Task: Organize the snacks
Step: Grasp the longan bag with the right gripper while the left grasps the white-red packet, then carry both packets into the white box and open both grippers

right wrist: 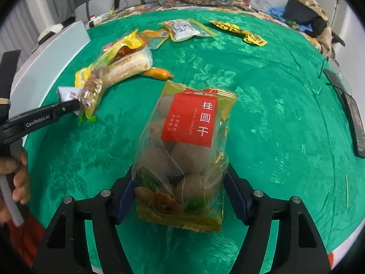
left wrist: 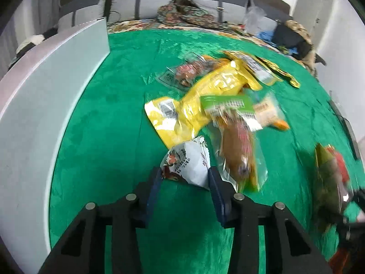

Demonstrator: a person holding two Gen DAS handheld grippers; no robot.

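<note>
On the green tablecloth (left wrist: 102, 114), my left gripper (left wrist: 184, 171) is shut on a small white snack packet (left wrist: 189, 162), with a blue pad against each side of it. Beyond it lies a heap of snacks: a big yellow bag (left wrist: 205, 91) and a green-labelled clear packet (left wrist: 237, 146) of brown food. My right gripper (right wrist: 180, 175) is shut on a clear bag of dried longan (right wrist: 184, 150) with a red label, its pads pressing the bag's lower sides. The left gripper (right wrist: 76, 106) also shows at the left of the right wrist view, held by a person's hand (right wrist: 20, 178).
A tall white box (left wrist: 45, 114) stands along the left edge of the table. A wrapped cake (right wrist: 127, 66), an orange sausage (right wrist: 159, 73), a silver-and-yellow packet (right wrist: 184, 29) and yellow wrappers (right wrist: 241, 32) lie further back. Dark flat devices (right wrist: 355, 123) sit at the right edge.
</note>
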